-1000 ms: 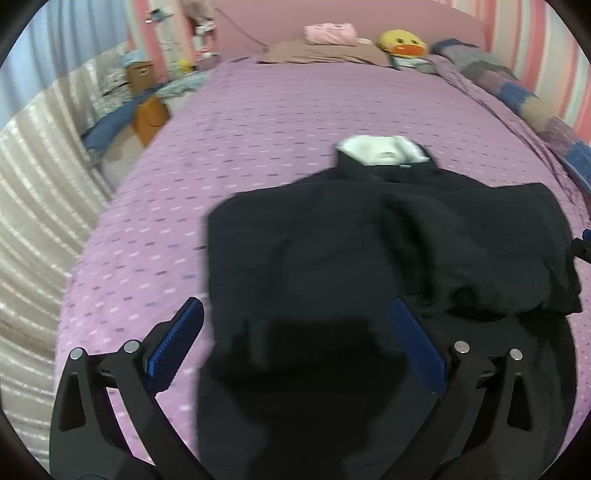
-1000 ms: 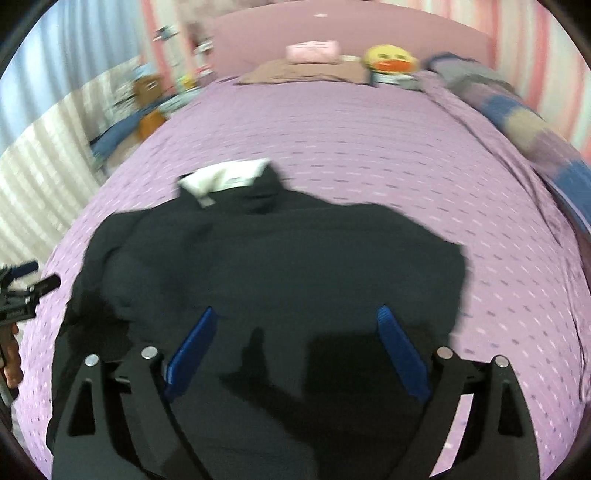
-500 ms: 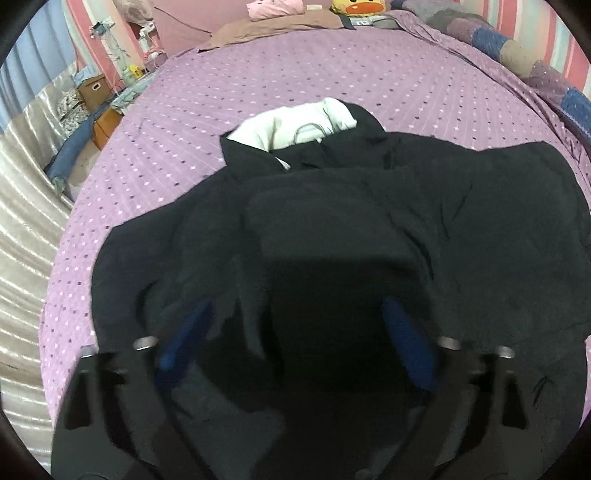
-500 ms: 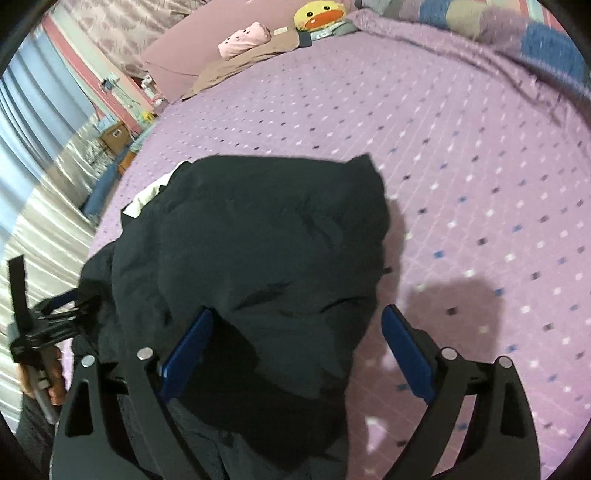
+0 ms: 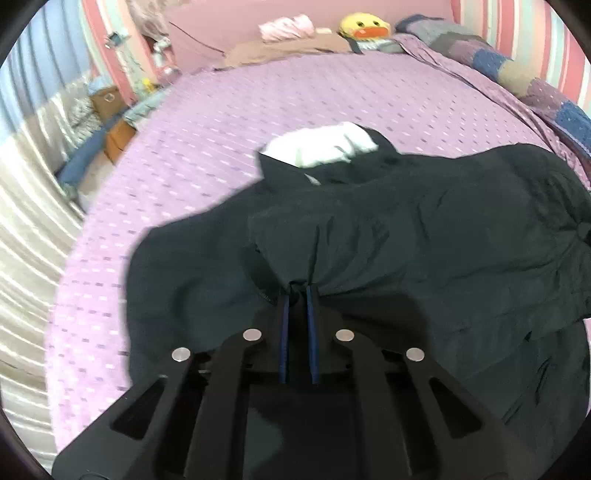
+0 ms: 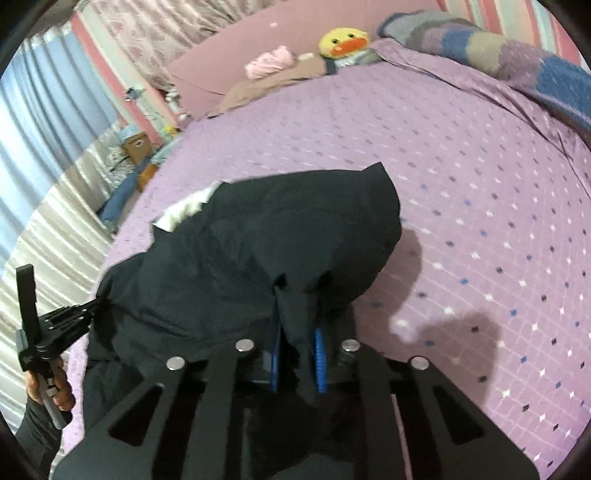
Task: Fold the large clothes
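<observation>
A large black garment (image 5: 424,236) with a white-lined collar (image 5: 321,146) lies partly folded on the purple dotted bedspread (image 5: 295,92). My left gripper (image 5: 297,291) is shut on a pinch of its black fabric near the front edge. My right gripper (image 6: 297,295) is shut on another part of the black garment (image 6: 258,251) and holds it lifted and bunched above the bed. The left gripper also shows at the left of the right wrist view (image 6: 74,317), held by a hand.
Pillows, a pink bundle (image 5: 286,26) and a yellow duck plush (image 5: 364,26) lie at the headboard. A patchwork blanket (image 6: 517,59) runs along the right edge. Boxes and clutter (image 5: 110,122) stand on the floor beside shiny curtains at left.
Both grippers were open above the garment; they have since closed on its fabric. The right side of the garment has been lifted and pulled over toward the left.
</observation>
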`<state>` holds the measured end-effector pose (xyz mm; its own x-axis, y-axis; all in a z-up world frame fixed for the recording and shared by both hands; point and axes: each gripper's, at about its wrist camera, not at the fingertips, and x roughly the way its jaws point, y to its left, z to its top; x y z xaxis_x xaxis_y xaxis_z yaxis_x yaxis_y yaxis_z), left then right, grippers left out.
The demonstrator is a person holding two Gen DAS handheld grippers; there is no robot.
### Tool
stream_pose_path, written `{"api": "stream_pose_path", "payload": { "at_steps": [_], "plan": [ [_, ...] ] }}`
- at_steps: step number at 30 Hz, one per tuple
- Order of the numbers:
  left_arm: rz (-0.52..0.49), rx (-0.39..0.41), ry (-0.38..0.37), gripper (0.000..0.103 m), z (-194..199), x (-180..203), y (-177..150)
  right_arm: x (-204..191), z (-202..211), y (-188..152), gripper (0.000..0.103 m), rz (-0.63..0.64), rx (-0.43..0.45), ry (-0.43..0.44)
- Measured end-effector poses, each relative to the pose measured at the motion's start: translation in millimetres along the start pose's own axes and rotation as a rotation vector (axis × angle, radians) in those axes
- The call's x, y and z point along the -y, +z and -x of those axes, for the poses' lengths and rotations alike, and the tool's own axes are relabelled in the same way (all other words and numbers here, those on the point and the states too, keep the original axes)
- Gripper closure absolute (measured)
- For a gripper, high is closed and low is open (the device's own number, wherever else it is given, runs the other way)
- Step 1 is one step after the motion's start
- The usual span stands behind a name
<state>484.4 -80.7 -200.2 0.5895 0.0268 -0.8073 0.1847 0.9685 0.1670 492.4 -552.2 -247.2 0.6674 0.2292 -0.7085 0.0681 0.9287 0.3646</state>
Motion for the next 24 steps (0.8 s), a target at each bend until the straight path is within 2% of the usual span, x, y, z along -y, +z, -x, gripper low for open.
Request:
{"api": "stream_pose_path", "payload": {
  "at_steps": [6, 11, 14, 18, 21, 22, 23, 24],
  "plan": [
    [0.073, 0.019, 0.077, 0.095, 22.5, -85.7, -18.5, -96.0, -15.0, 8.9, 0.092, 0.189, -0.015, 0.002],
    [0.100, -0.017, 0.139, 0.095, 17.3, -136.5, -51.9, -156.7, -58.5, -0.6, 0.092, 0.285, -0.077, -0.013],
    [0.121, -0.049, 0.143, 0.094, 6.1, -153.8, -69.8, -175.4, -83.7, -9.8, 0.092, 0.311, -0.115, -0.046],
    [0.122, -0.079, 0.152, 0.094, -12.8, -154.7, -81.1, -173.3, -102.2, -16.6, 0.088, 0.301, -0.152, -0.096],
    [0.138, -0.072, 0.148, 0.093, -12.4, -157.5, -81.1, -165.2, -97.5, -15.0, 0.082, 0.276, -0.159, -0.074],
    [0.150, -0.061, 0.147, 0.089, -8.3, -158.6, -81.1, -164.4, -95.1, -13.4, 0.073, 0.275, -0.162, -0.060],
    [0.157, -0.053, 0.146, 0.085, -4.2, -159.5, -81.0, -161.7, -86.8, -12.3, 0.057, 0.279, -0.161, -0.032],
    [0.160, -0.043, 0.143, 0.084, 0.9, -159.9, -80.5, -160.8, -79.5, -11.4, 0.050, 0.280, -0.154, -0.005]
  ]
}}
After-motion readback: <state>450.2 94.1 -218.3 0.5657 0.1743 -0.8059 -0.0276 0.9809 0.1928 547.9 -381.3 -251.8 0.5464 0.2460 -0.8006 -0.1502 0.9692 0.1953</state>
